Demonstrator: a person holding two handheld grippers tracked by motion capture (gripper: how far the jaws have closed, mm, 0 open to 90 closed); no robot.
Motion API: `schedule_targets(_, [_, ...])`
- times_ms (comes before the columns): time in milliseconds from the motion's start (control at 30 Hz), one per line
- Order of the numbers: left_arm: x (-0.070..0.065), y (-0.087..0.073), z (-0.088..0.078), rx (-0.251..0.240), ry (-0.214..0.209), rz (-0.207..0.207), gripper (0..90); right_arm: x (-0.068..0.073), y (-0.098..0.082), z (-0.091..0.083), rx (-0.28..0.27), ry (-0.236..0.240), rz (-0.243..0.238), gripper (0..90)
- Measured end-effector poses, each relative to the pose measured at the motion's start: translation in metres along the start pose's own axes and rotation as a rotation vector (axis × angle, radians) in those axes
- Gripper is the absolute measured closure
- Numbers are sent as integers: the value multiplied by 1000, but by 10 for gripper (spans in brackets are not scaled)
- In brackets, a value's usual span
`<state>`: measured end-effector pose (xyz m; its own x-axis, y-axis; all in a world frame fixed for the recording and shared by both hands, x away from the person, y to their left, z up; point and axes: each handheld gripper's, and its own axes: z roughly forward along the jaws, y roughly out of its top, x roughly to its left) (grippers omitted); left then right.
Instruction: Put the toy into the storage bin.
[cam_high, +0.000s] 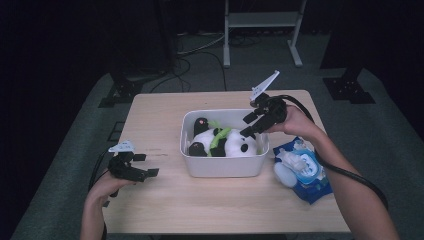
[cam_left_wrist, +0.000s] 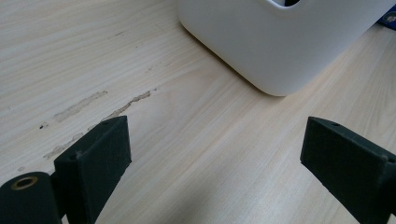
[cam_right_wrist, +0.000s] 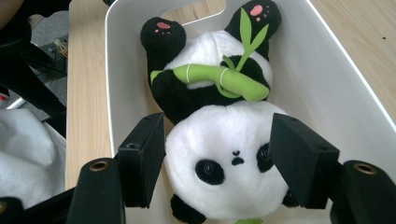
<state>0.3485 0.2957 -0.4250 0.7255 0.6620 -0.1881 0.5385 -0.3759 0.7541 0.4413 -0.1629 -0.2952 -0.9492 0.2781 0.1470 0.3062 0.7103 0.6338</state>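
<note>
Panda plush (cam_right_wrist: 229, 154) lies in the bin (cam_right_wrist: 327, 88), right gripper (cam_right_wrist: 217, 158) jaws apart astride its head, unclamped.

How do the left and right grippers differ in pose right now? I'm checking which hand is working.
The right gripper is raised above the white bin, jaws angled down at the plush panda; the left gripper sits low over the bare wooden table, beside the bin. The right's jaws flank the panda's head; the left's have nothing between them. Both are open.
</note>
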Motion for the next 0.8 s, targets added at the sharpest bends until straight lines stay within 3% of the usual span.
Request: schedule_targets(800, [-2, 1, 3, 5, -5, 5, 74, 7, -23, -25, -50, -26, 35, 330])
